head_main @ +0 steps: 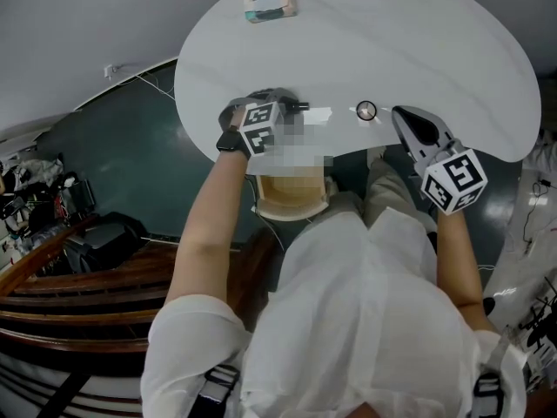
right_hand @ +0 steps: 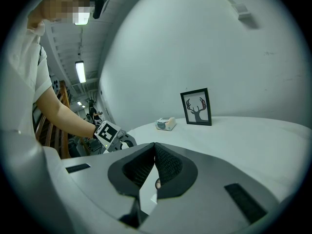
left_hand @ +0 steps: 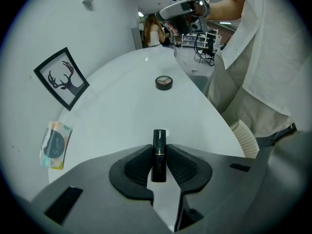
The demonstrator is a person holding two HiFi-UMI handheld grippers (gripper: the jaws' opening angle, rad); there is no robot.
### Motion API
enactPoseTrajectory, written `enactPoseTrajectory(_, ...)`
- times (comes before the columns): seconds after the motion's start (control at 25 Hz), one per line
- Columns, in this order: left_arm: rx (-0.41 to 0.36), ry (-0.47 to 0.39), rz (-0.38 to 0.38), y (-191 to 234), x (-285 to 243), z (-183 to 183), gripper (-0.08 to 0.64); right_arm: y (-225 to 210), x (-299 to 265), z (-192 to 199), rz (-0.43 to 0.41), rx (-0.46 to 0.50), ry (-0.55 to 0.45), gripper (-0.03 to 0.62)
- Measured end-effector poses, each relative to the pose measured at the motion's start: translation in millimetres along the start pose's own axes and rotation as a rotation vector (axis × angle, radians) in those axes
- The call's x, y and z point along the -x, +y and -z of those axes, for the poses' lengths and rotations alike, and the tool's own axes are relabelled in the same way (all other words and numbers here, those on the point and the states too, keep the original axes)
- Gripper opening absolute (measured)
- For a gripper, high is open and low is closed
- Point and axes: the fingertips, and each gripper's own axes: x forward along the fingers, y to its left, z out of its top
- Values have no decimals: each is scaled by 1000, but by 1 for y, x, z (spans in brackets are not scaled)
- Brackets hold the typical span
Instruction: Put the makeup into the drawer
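**White counter, lipstick in the left grip**

Counter [head_main: 392, 42]: white, rounded, fills the upper head view. Dark floor around it.

Person [head_main: 365, 320]: white shirt, at the counter's near edge, both forearms reaching over it.

Drawer [head_main: 291, 200]: pale, open-topped, pulled out below the near edge. It sits between the two arms, and its far part is hidden behind a mosaic patch.

Left hand-held gripper [left_hand: 159, 151]: low over the near edge on the left, angled steeply down. Jaws are part open. Both ribbed pads sit against the sides of a black tube.

Right hand-held gripper [right_hand: 155, 146]: over the near edge on the right, tilted slightly down. Jaws are fully together and empty. In the head view its tip lies near the compact, not touching.

Frame [left_hand: 62, 78]: black border, deer-head print, upright at the far side by the wall.

Packet [left_hand: 53, 145]: soft, pale, with teal print. It lies flat toward the far edge, well apart from both grippers.

Compact [left_hand: 164, 82]: round, lid off, tan and brown pans showing. It sits on the counter between the two grippers, nearer the right.

Lipstick [left_hand: 159, 136]: black tube with a thin gold band, clamped lengthwise between the left pads. Its capped end pokes past the jaw tips. Cannot tell whether it still touches the counter. It is outside the drawer.
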Motion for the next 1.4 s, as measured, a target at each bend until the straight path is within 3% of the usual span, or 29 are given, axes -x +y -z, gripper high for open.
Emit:
enactPoseTrajectory(0.44,77,-3,-25,-2,1,0,97,7,-2,2,-19,5,17,9)
enactPoseTrajectory(0.84,186,-72,-88,-10,22,0,95,20,-12,3,-53,20,25,9)
enactPoseTrajectory(1.4,327,-160,-156,-67,68,12,95,81,-26,14,-141,53,30,9)
